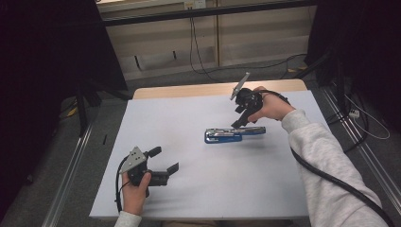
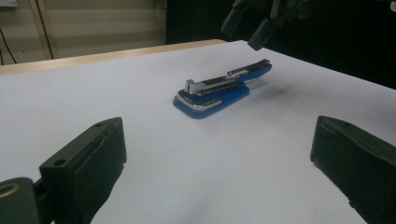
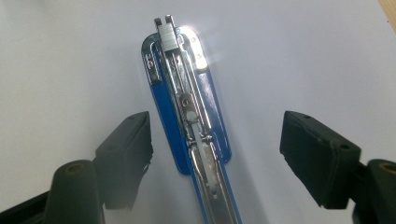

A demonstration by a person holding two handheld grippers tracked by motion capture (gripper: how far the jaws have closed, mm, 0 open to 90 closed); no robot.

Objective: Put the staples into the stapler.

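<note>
Right gripper (image 1: pixel 239 120), jaws spread, above opened blue stapler (image 1: pixel 234 134) mid-counter (image 1: pixel 189 118); left gripper (image 1: pixel 163 159) spread, empty. Closing off-centre could skid it.

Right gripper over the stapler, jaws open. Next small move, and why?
Probably lower the right gripper and close on the blue stapler. Its jaws stand open either side of the stapler's top arm without pressing it, and the stapler lies swung open on the table.

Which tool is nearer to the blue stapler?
The right. The right tool hangs open just above the stapler, at its right end; the left tool is far off, near the table's front left.
</note>
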